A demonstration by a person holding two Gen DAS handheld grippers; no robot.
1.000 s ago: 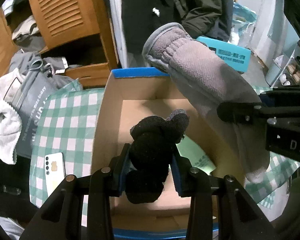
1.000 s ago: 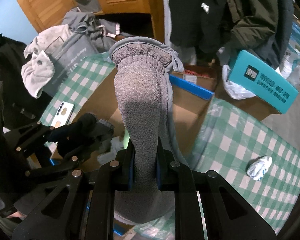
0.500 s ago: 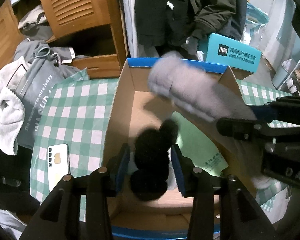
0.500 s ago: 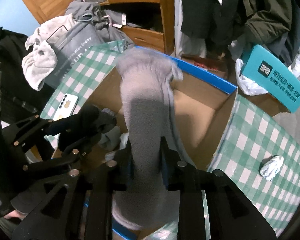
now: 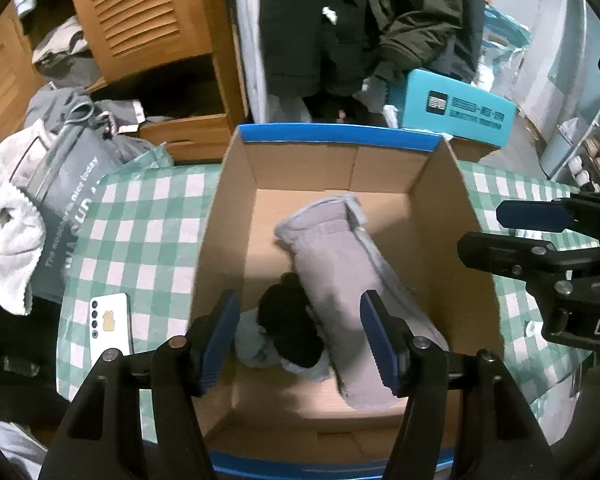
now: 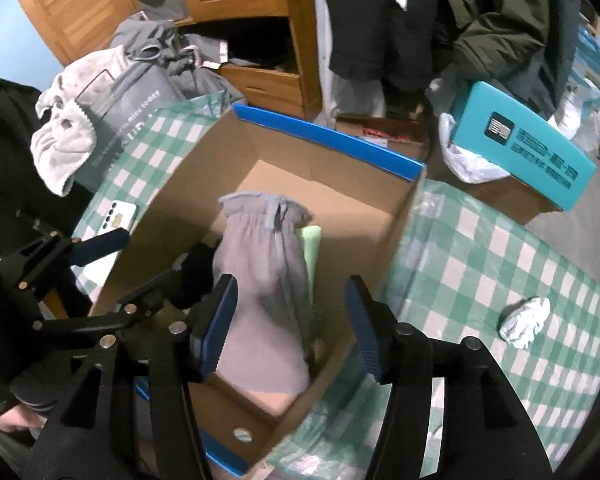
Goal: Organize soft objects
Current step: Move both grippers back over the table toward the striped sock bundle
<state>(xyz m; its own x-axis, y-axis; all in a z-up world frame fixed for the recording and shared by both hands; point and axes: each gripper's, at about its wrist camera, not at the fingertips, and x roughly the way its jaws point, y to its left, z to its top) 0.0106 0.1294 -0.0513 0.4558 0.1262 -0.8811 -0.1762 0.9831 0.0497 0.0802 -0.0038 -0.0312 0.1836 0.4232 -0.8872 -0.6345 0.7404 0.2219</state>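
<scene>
An open cardboard box [image 5: 236,184] with blue rim edges stands on the green checked table; it also shows in the right wrist view [image 6: 396,216]. Inside lie a grey fleece mitten [image 5: 348,272] and a black knitted item [image 5: 290,328] beside it, on a pale blue-grey cloth. The mitten [image 6: 264,280] and the black item [image 6: 196,276] also show in the right wrist view. My left gripper [image 5: 298,338] is open above the box, over the black item. My right gripper [image 6: 290,320] is open over the mitten.
A white phone [image 5: 112,326] lies on the checked cloth left of the box. A grey bag with a white towel [image 5: 4,232] is at the far left. A crumpled tissue [image 6: 524,322] lies right of the box. A teal box [image 5: 456,108] and a wooden cabinet stand behind.
Both grippers have opened. The grey mitten dropped from my right gripper and the black item from my left gripper; both now lie inside the box.
</scene>
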